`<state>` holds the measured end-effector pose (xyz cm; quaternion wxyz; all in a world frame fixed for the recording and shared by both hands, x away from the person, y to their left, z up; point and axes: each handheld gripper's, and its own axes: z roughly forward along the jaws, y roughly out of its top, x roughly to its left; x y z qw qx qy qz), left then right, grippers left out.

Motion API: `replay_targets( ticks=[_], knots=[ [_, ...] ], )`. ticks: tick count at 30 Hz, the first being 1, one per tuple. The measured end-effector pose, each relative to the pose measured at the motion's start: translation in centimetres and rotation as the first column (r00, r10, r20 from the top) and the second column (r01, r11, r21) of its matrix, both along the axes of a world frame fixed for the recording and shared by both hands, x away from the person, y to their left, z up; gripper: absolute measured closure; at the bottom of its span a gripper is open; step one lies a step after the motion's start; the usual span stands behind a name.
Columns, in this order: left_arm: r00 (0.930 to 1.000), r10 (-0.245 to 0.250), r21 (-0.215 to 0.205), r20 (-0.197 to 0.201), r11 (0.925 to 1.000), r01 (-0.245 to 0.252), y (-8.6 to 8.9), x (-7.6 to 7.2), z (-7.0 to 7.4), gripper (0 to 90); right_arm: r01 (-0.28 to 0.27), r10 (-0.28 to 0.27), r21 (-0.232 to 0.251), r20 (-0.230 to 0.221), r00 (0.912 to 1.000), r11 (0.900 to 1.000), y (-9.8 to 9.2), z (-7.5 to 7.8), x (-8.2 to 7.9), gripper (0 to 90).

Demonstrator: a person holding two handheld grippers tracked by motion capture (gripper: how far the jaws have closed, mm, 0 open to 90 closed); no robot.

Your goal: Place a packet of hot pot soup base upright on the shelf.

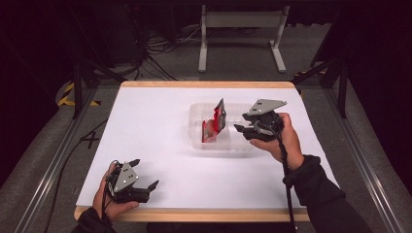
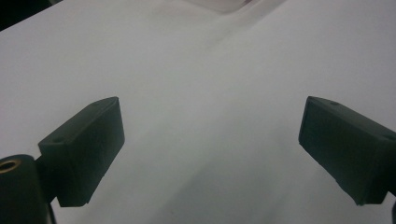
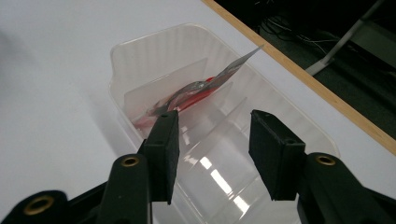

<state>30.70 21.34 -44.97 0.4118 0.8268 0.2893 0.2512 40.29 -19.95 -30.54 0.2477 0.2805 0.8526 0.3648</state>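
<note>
A white table (image 1: 160, 145) with a wood edge stands on grey carpet in a dark room, cables behind. The right gripper (image 3: 212, 140) hangs over a clear tray (image 3: 122, 51), jaws apart and empty; a red packet (image 3: 196, 91) leans inside it. The left gripper (image 2: 210, 144) gapes wide, empty, near the front edge.

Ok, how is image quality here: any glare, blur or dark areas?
High view: white table bright, surroundings nearly black. Left gripper view: soft, its jaws blurred, dim grey cast. Right gripper view: sharpest, with glare streaks on the clear tray floor; red packet readable; near jaws slightly soft.
</note>
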Motion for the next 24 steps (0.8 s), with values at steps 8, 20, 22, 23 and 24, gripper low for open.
replay_targets(
  ticks=[8,20,22,23,24],
  knots=[
    [1.0,-0.002,0.002,0.005,1.0,0.002,-0.1,0.0,0.0,7.5,-0.001,0.001,-0.014,0.017,0.9999,1.0,-1.2,-0.5,-0.9,49.1],
    [1.0,-0.004,0.007,0.0,1.0,0.004,-0.2,0.0,0.0,7.4,0.011,-0.01,-0.034,0.054,0.9985,0.999,-3.3,-0.9,-2.3,46.1],
    [1.0,-0.004,0.008,0.0,1.0,0.004,-0.3,0.0,0.0,7.4,0.015,-0.012,-0.043,0.062,0.998,0.999,-3.5,-0.9,-2.6,45.8],
    [1.0,-0.004,0.008,-0.001,1.0,0.004,-0.3,0.0,0.0,7.4,0.013,-0.009,-0.05,0.066,0.9978,0.999,-3.6,-0.9,-2.8,45.7],
    [1.0,-0.006,0.009,0.0,0.9999,0.006,-0.3,0.0,-0.1,7.4,0.011,-0.007,-0.053,0.07,0.9975,0.999,-3.7,-1.0,-2.9,45.6]
  ],
)
